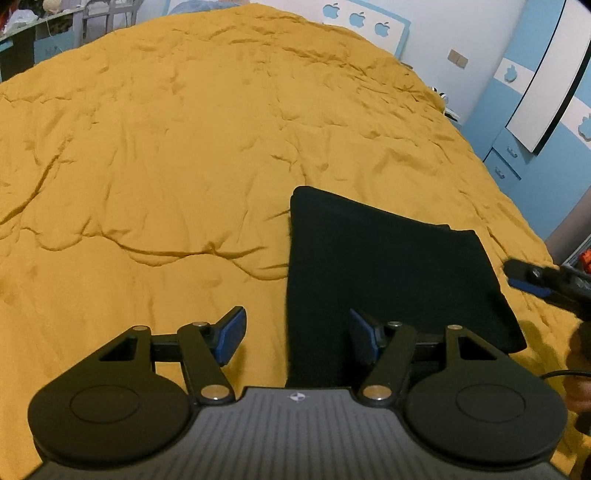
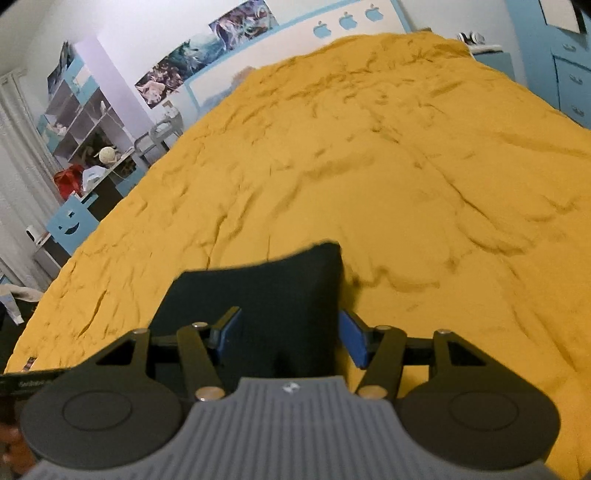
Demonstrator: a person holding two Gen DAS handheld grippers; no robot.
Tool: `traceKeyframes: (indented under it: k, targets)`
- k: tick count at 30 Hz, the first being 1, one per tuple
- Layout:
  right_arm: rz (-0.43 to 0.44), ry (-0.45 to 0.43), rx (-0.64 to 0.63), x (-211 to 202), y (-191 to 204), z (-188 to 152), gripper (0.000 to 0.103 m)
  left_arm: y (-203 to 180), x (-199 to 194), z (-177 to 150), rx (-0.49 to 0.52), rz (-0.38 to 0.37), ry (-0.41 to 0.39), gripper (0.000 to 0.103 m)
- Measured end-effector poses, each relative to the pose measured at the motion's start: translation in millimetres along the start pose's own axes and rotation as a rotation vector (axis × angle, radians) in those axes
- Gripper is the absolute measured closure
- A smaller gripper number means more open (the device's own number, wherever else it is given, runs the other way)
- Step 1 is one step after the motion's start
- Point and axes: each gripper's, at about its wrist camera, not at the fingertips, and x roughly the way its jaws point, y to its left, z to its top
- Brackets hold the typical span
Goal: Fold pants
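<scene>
Spread across nearly all of both views: a rumpled mustard-yellow bedspread (image 1: pixel 184 147), creased in long ridges. Behind it, a white and blue headboard (image 1: pixel 369 22) with apple cut-outs, and blue cabinets (image 1: pixel 509 162) to one side. On the other side, in the right wrist view, an open shelf unit (image 2: pixel 85 118) with small items in its compartments, too small to identify, above a cluttered desk (image 2: pixel 92 173). Lay flat on the bedspread near the close edge: black pants (image 1: pixel 388 277), folded into a compact rectangle, long axis running from the cameras toward the headboard, slightly skewed, with one layer's corner showing offset at the far right side in the left wrist view. Poised above the folded stack's left edge: left gripper (image 1: pixel 297 336), jaws wide apart, nothing between the blue pads, one pad over yellow cloth and the other over black fabric. Poised over the stack's near right portion: right gripper (image 2: pixel 286 336), jaws likewise released and empty, seen in the left wrist view just beside the pants' right edge. Whether either pad brushed the fabric: impossible to tell.
</scene>
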Motion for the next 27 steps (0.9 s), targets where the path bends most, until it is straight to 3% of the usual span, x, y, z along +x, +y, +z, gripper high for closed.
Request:
traceKeyframes:
  k: [9, 10, 11, 12, 15, 19, 21, 22, 25, 27]
  targets:
    - [0.018, -0.017, 0.034, 64.0, -8.4, 24.8, 0.047, -0.9, 19.7, -11.8, 0.009, -0.058, 0.044, 0.029]
    - [0.004, -0.014, 0.020, 69.8, -8.7, 26.4, 0.055, 0.2, 20.8, -11.7, 0.001, -0.063, 0.048, 0.029]
    - [-0.014, -0.008, 0.012, 74.9, -10.2, 27.6, 0.078, 0.8, 21.8, -11.8, -0.003, -0.066, 0.053, 0.029]
    - [-0.035, 0.006, 0.008, 80.7, -12.6, 28.3, 0.088, 0.1, 22.3, -12.0, -0.002, -0.067, 0.057, 0.029]
    - [-0.038, 0.009, 0.041, 88.3, -23.1, 29.5, 0.095, -2.1, 24.1, -14.1, 0.011, -0.069, 0.062, 0.029]
    - [-0.060, -0.058, 0.020, 83.8, -20.1, 30.8, 0.095, -3.7, 25.3, -17.1, 0.008, -0.072, 0.067, 0.029]
    - [-0.131, -0.059, 0.034, 84.4, -20.5, 28.9, 0.087, -4.5, 23.1, -18.3, 0.015, -0.068, 0.068, 0.029]
    - [-0.158, -0.054, 0.045, 83.6, -21.7, 28.8, 0.075, -4.5, 21.3, -17.7, 0.020, -0.068, 0.068, 0.029]
    - [-0.141, -0.051, 0.091, 68.7, -28.9, 31.0, 0.072, -3.8, 13.2, -10.1, 0.037, -0.054, 0.052, 0.029]
    - [-0.112, -0.059, 0.095, 53.1, -29.6, 32.6, 0.064, -1.4, 6.7, -1.3, 0.042, -0.042, 0.031, 0.029]
